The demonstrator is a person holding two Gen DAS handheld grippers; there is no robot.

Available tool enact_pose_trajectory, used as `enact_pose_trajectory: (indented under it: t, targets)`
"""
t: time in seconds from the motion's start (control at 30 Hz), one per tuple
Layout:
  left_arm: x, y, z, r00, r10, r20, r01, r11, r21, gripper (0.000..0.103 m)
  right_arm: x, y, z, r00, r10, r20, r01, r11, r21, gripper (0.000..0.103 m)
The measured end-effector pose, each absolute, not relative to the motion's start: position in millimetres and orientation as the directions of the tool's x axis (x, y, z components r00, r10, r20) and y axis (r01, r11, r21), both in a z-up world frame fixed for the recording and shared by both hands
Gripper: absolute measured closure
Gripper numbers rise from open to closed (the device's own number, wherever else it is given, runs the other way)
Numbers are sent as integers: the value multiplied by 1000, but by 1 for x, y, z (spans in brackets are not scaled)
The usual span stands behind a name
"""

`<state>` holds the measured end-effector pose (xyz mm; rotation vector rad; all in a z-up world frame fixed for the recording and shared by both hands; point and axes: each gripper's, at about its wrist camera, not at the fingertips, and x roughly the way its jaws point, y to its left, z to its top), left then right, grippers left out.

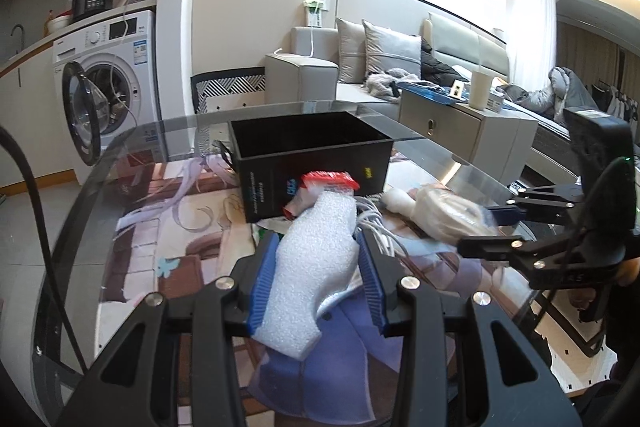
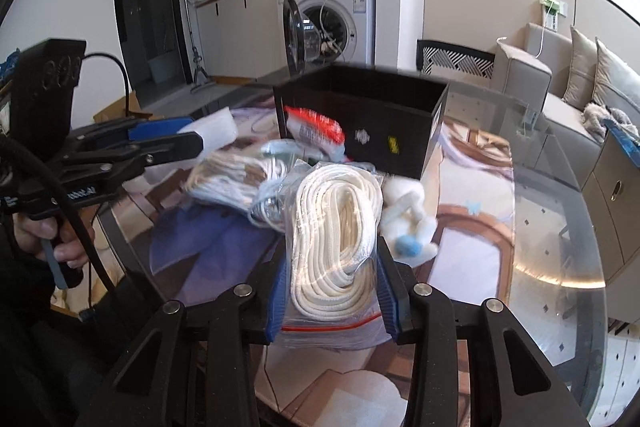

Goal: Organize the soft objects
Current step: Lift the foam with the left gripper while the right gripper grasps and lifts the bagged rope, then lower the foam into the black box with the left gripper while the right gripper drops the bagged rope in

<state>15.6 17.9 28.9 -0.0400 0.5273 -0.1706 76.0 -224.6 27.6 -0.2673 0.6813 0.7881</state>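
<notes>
Left tool (image 1: 316,267) clenched on a white foam sheet (image 1: 310,267); right tool (image 2: 334,279) clenched on a clear zip bag of coiled white rope (image 2: 336,239). Both sit before the open black rectangular box (image 1: 312,155) on the round glass bench (image 2: 560,227), whose curved right edge lies bare.

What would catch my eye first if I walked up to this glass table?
Probably the two hand-held grippers, each clamped on something soft: the left gripper squeezes a white foam sheet, the right gripper a clear zip bag of coiled white rope. Behind them an open black rectangular box stands on the round glass table, with more bagged items and a small white plush toy heaped at its foot.
</notes>
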Motion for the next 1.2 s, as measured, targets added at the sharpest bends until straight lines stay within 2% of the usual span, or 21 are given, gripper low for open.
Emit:
enact_pose_trajectory:
  t: [0.77, 1.2]
  targets:
    - [58, 40, 71, 895, -89, -437, 64, 995, -71, 64, 97, -267, 127, 675, 595, -436, -644, 763, 43, 64]
    - [95, 40, 82, 893, -88, -442, 63, 996, -70, 64, 128, -256, 143, 677, 579, -454, -637, 770, 31, 64]
